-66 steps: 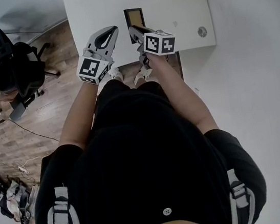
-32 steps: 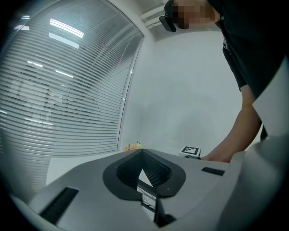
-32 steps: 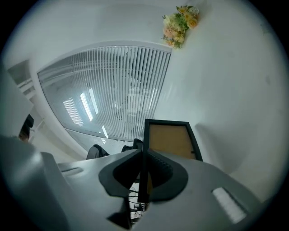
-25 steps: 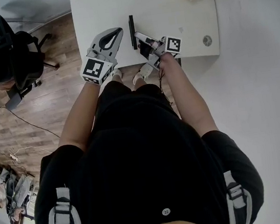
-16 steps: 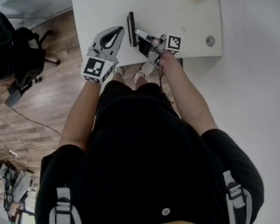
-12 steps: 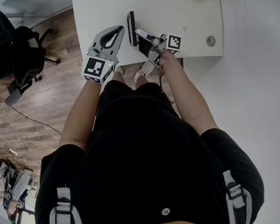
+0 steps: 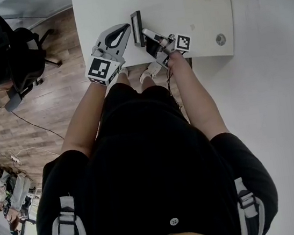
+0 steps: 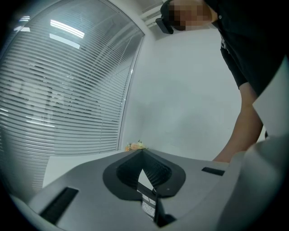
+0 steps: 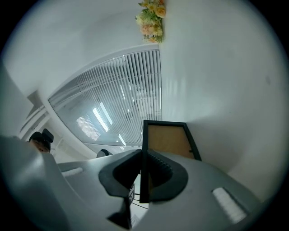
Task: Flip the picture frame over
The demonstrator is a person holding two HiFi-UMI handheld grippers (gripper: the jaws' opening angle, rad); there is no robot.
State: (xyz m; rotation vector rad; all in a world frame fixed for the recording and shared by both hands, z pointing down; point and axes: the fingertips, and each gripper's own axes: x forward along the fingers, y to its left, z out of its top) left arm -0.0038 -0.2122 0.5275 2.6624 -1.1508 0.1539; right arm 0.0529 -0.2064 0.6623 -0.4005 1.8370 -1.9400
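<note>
Found picture frame (image 7: 137, 28) upright on edge, near rim pinched between fingers (image 9: 165, 173) of right gripper (image 7: 145, 33), at tabletop (image 7: 174, 2) near edge. Found left gripper (image 7: 125, 29) fingers pressed together, empty, just beside frame.

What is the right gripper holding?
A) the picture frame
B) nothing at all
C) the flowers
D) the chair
A: in the right gripper view, the jaws of the right gripper are closed on the edge of the black picture frame.
</note>
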